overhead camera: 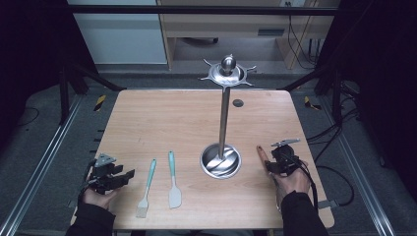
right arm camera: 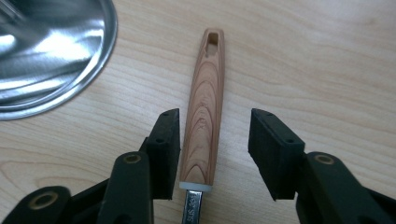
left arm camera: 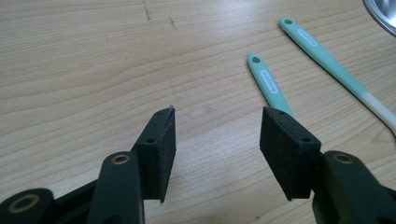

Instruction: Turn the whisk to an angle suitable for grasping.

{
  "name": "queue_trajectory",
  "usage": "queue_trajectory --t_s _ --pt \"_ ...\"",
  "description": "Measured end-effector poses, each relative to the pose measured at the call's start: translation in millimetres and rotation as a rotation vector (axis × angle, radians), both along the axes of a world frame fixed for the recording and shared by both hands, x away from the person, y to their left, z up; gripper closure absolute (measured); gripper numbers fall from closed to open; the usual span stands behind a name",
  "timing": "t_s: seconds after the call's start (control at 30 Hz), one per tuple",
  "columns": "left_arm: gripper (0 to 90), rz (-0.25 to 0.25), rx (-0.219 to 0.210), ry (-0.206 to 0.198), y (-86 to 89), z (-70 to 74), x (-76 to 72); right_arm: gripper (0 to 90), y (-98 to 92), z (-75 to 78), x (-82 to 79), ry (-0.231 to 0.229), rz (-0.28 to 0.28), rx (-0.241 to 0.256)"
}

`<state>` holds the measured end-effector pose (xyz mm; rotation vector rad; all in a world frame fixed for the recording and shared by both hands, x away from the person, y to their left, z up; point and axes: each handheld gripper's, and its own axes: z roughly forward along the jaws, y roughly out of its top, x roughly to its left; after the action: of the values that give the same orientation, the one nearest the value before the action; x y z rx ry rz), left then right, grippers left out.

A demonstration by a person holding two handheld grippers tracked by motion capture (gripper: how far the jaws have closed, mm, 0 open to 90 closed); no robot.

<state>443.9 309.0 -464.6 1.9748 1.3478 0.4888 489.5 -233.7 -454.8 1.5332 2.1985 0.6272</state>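
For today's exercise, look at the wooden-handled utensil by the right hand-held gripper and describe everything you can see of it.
The wooden-handled utensil lies flat on the table, just right of the steel stand's round base. Its handle looks like light wood with a strong oval grain and has a slotted hanging hole at the far end. A white collar joins it to a stamped steel shank at the near end; the working end is out of sight. The right hand-held gripper straddles the handle with jaws open, the left jaw close beside it, not clamping.

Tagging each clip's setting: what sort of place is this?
Probably a lab recording rig, not a kitchen: a wooden table inside a black frame, cables on the floor, and a staged utensil stand.
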Motion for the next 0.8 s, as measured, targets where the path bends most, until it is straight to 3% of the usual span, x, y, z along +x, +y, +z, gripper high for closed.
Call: queue_trajectory --t_s 0.2,0.27,0.47,0.67,0.8 --pt "44.8 0.002 0.001 0.009 -0.9 -0.3 0.4 52.2 3.3 -8.6 2.6 0.039 0.010 -0.008" --pt "44.5 0.001 0.006 0.012 -1.1 -0.5 0.6 53.7 4.0 -15.5 4.3 0.087 -0.001 -0.010" --pt "44.4 -0.002 0.015 0.018 -1.1 -0.8 1.1 59.6 2.4 -20.0 6.2 0.142 -0.012 -0.003" --pt "44.4 0.000 0.018 0.022 -1.5 -1.2 1.3 66.1 2.7 -20.9 6.4 0.157 -0.022 0.012" --pt "44.6 0.000 0.019 0.025 -1.6 -1.3 1.4 68.4 2.6 -19.6 7.6 0.177 -0.068 0.028"
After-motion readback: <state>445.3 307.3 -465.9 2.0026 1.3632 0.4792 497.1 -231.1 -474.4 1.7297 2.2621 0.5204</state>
